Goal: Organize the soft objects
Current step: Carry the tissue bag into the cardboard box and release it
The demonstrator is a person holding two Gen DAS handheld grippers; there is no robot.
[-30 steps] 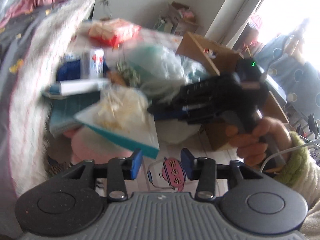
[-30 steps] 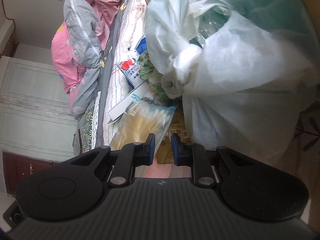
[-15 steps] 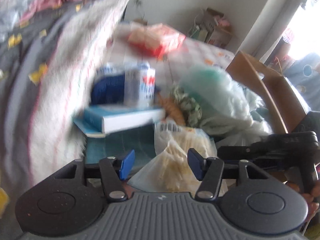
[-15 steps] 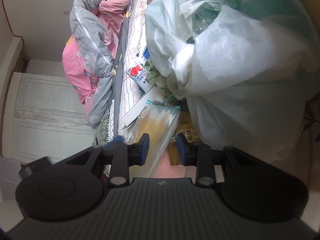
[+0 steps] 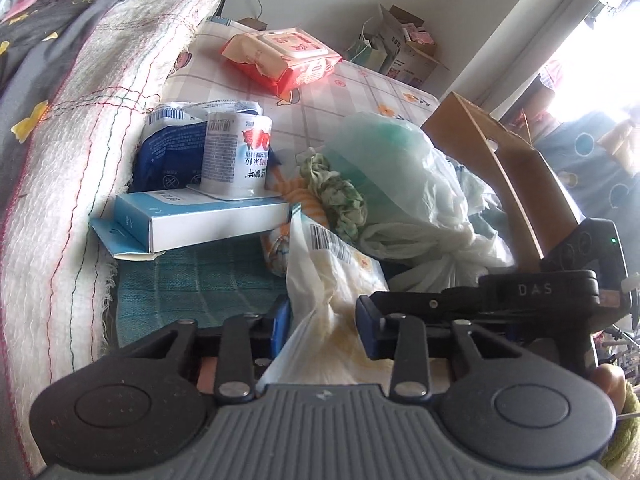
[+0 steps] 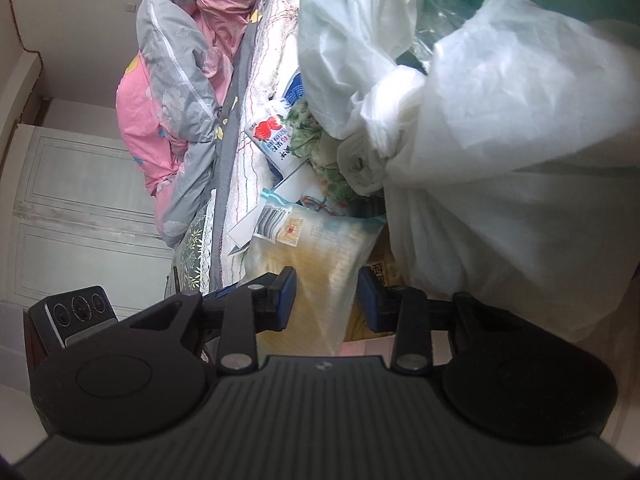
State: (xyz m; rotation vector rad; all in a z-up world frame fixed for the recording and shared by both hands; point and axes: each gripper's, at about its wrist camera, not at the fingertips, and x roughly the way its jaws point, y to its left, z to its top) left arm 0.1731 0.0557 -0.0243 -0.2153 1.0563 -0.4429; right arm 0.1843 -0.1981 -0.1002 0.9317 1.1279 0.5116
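Observation:
A clear plastic packet of pale yellow stuff (image 5: 332, 300) lies on a pile of soft goods beside the bed. My left gripper (image 5: 322, 326) is open, its blue pads either side of the packet's near end. My right gripper (image 6: 326, 300) is open too, with the same packet (image 6: 316, 276) between its pads; it also shows in the left wrist view (image 5: 480, 304), just right of the packet. A big tied white-green plastic bag (image 5: 404, 184) sits behind, with a green scrunchie-like cloth (image 5: 336, 196) and a teal towel (image 5: 192, 292).
A blue-white box (image 5: 200, 220) carries a strawberry-print tissue pack (image 5: 236, 152) and a dark blue pack (image 5: 168, 156). A red wipes pack (image 5: 280, 56) lies on the checked cover. A cardboard box flap (image 5: 500, 176) stands right. White blanket (image 5: 60, 160) and pink-grey quilt (image 6: 176, 92) left.
My left gripper swung from near the floor up to the pile and now straddles the packet. My right gripper opened wider around the same packet.

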